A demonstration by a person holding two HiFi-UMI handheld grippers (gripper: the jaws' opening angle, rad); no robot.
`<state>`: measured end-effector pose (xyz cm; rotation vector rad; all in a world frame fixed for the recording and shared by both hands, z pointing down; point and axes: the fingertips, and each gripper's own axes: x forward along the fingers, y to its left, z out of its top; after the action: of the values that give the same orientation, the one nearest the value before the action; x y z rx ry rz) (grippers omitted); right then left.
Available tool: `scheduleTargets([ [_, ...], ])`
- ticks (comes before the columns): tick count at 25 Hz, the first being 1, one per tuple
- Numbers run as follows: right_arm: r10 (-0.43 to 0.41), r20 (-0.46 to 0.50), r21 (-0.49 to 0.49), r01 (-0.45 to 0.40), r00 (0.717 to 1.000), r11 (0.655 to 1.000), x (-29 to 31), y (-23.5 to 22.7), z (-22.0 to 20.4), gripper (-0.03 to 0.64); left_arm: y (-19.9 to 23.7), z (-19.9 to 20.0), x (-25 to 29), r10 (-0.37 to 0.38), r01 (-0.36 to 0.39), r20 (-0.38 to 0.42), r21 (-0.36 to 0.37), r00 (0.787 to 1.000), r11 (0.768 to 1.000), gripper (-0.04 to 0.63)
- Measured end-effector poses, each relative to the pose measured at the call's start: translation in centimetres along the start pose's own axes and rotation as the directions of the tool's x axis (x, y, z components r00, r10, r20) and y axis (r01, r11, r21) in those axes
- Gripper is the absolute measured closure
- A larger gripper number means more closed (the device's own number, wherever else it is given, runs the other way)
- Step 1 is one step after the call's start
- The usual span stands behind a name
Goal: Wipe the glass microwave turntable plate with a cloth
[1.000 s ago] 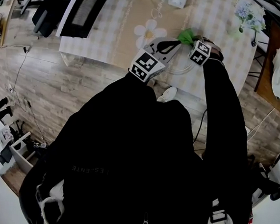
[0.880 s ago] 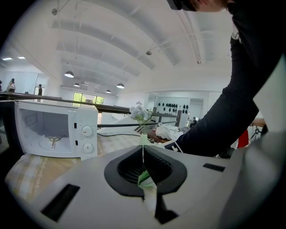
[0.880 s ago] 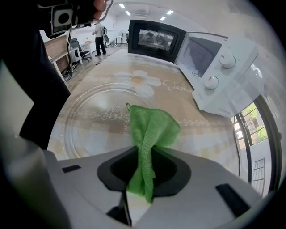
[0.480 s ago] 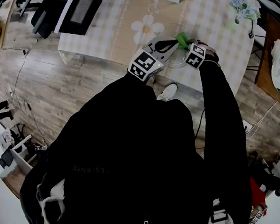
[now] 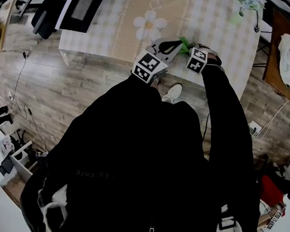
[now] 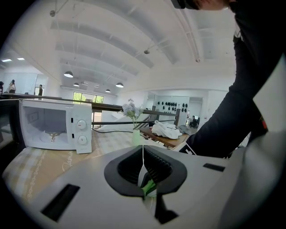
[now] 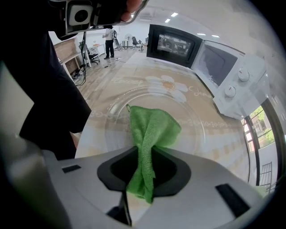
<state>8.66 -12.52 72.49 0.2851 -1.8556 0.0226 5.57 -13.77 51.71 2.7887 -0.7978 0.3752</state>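
Right gripper (image 7: 142, 172): clenched on cloth (image 7: 154, 129), pressed onto plate (image 7: 196, 127) at 12 o'clock.
Left gripper (image 6: 145, 175): clamped on plate's rim.
Progress: wiping seemingly midway; remaining area unclear.

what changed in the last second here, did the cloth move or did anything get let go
The right gripper drew the green cloth a little toward the person and leftward over the glass plate. Nothing was picked up or released. Its tongs stay shut on the cloth, and the left gripper keeps its clamp on the plate's edge, barely shifted.
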Motion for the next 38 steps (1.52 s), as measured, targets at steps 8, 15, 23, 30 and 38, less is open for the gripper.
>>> scheduleTargets([
  [8,0.018,0.013,-0.012,-0.018,1.0,1.0,-0.4,3.1,0.2,0.517,-1.4,-0.7,-1.0,0.023,-0.023,-0.004,0.003,1.0,1.0,0.574],
  [15,0.046,0.023,-0.023,-0.045,0.999,0.999,-0.7,5.8,0.5,0.517,-2.7,-0.8,-1.7,0.037,-0.037,0.005,0.007,0.999,0.999,0.574],
  [23,0.109,0.03,-0.041,-0.108,0.994,0.993,-1.3,9.3,1.1,0.515,-4.2,-0.9,-2.3,0.038,-0.039,0.008,0.015,0.999,0.999,0.574],
  [30,0.093,0.079,0.007,-0.094,0.993,0.996,-2.6,9.2,1.0,0.512,-4.7,-0.4,-2.0,0.045,-0.046,0.023,0.01,0.999,0.999,0.574],
  [38,-0.054,0.084,0.096,0.046,0.995,0.994,-4.9,2.2,-1.9,0.508,-4.6,0.5,-0.4,0.034,-0.035,0.045,0.019,0.998,0.999,0.574],
])
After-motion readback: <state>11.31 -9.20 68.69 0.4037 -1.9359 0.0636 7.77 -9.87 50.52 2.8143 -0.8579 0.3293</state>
